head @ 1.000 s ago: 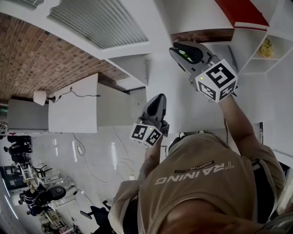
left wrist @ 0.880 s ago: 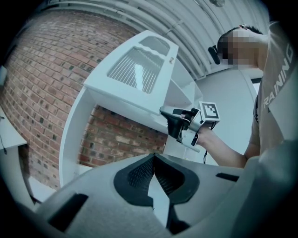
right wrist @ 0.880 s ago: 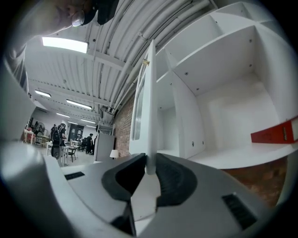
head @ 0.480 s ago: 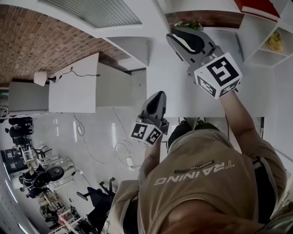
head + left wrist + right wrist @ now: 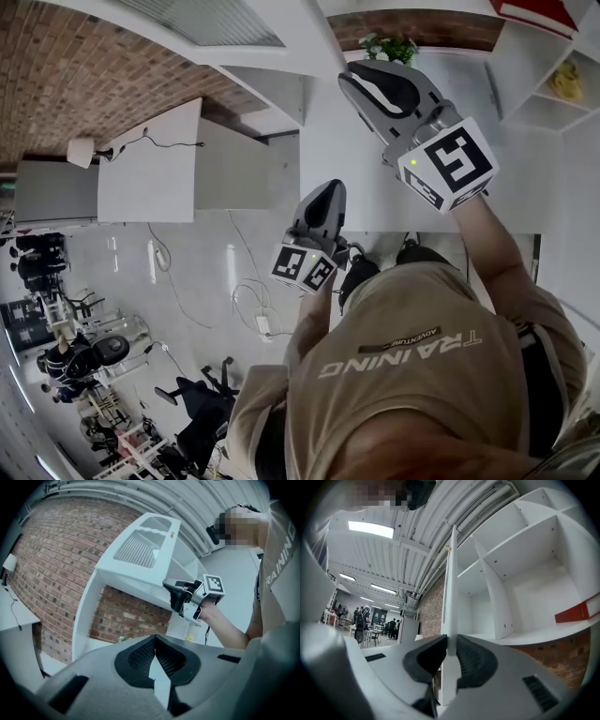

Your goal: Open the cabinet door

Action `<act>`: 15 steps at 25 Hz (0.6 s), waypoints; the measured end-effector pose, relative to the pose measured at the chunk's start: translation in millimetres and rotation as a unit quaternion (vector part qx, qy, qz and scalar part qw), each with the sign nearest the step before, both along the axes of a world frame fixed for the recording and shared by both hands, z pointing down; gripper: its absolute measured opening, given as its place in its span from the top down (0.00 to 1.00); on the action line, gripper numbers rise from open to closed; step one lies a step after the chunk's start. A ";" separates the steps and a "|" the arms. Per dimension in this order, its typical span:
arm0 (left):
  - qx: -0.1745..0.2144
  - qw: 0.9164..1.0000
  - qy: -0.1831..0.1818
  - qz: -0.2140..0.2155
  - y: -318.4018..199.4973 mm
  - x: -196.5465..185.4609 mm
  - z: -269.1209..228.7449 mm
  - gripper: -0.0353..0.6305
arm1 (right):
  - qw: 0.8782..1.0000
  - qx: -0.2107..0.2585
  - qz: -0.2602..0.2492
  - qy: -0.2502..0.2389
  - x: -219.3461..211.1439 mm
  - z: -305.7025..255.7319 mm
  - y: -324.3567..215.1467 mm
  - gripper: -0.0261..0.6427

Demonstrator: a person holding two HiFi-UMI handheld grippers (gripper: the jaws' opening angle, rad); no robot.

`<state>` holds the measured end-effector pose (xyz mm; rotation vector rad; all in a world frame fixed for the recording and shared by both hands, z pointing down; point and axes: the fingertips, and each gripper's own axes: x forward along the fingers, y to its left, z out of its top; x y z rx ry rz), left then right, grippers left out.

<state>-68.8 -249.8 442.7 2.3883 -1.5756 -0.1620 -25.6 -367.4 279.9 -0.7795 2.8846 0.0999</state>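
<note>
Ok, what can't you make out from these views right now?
- Cabinet door face and any handle: right gripper view, the door is seen edge-on.
- Contact point: head view, the right gripper body covers it; its jaws are closing on the door edge.
- Yellow item, upper right: head view, too small.

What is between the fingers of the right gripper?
The edge of the white door stands there, as the right gripper view shows; the right gripper is closing on it.
</note>
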 end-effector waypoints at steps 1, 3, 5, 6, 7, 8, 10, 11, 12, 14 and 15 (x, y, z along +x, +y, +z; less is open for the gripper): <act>0.006 1.000 0.001 0.002 -1.2 -0.7 -1.1 0.94 | 1.000 0.002 0.003 0.002 -0.1 0.8 1.6 0.86; 0.021 1.000 0.005 0.005 1.0 -3.5 -5.9 0.94 | 1.000 0.002 0.011 0.003 -0.3 3.3 6.2 0.86; 0.033 0.999 0.007 0.005 7.6 -12.0 -11.1 0.94 | 1.000 0.001 0.025 0.001 -0.6 4.5 11.7 0.86; 0.037 0.999 0.007 0.003 12.1 -19.0 -12.9 0.94 | 0.999 0.000 0.035 -0.001 -0.9 4.3 14.8 0.86; 0.038 0.999 0.008 0.001 17.3 -27.7 -14.0 0.94 | 0.999 0.000 0.046 -0.003 -1.4 4.0 18.2 0.86; 0.038 0.999 0.008 -0.001 23.5 -37.6 -14.6 0.94 | 0.998 -0.001 0.057 -0.003 -2.4 3.9 22.3 0.86; 0.037 0.999 0.006 -0.004 36.2 -60.2 -15.0 0.94 | 0.997 -0.003 0.076 -0.002 -6.5 4.2 31.6 0.86; 0.037 0.999 0.005 -0.006 41.5 -71.5 -15.6 0.94 | 0.997 -0.004 0.083 -0.001 -9.3 4.0 36.5 0.86; 0.036 0.999 0.005 -0.008 45.7 -82.0 -16.5 0.94 | 0.996 -0.005 0.089 0.001 -12.2 3.6 41.2 0.86; 0.038 0.999 0.007 -0.006 50.9 -97.5 -18.0 0.94 | 0.995 -0.005 0.100 0.003 -17.4 2.5 50.0 0.86; 0.039 0.999 0.008 -0.001 52.2 -102.2 -18.4 0.94 | 0.994 -0.005 0.105 0.005 -19.9 2.1 54.0 0.86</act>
